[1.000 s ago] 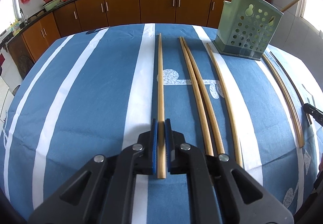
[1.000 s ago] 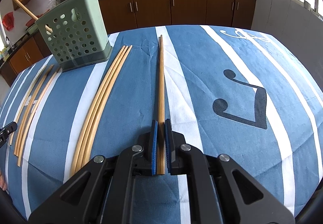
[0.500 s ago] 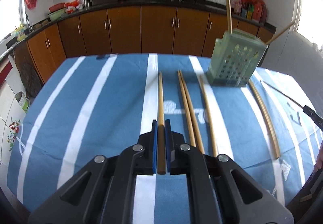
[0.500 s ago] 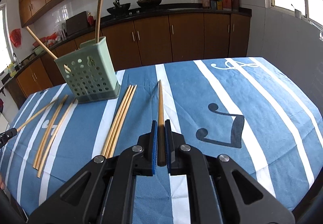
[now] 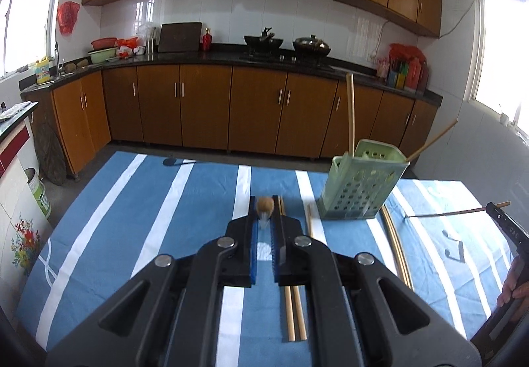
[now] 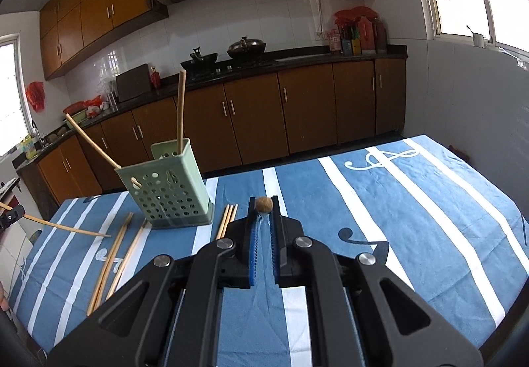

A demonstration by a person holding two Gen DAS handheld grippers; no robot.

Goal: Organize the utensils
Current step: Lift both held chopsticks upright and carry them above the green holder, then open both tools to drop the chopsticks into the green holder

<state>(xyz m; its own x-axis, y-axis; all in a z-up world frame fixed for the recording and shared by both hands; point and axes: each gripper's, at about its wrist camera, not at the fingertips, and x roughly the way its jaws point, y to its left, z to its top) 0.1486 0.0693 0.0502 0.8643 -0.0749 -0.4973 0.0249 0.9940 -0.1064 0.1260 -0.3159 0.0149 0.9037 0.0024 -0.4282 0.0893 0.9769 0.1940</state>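
My left gripper (image 5: 264,218) is shut on a wooden chopstick (image 5: 265,204), lifted and seen end-on. My right gripper (image 6: 263,218) is shut on another chopstick (image 6: 264,204), also seen end-on and raised above the table. The right gripper and its chopstick (image 5: 446,213) show at the right edge of the left wrist view. The green perforated utensil holder (image 5: 358,188) (image 6: 165,185) stands on the blue striped tablecloth with two chopsticks upright in it. Loose chopsticks (image 5: 294,310) (image 6: 109,264) lie on the cloth on both sides of the holder.
The blue and white striped tablecloth (image 6: 413,211) covers the table. Three chopsticks (image 6: 226,221) lie right of the holder. Brown kitchen cabinets (image 5: 198,109) and a counter with woks stand beyond the far edge.
Both grippers have lifted their chopsticks off the cloth and tipped them, so each now points at the camera. The cameras have risen and the holder looks farther off.
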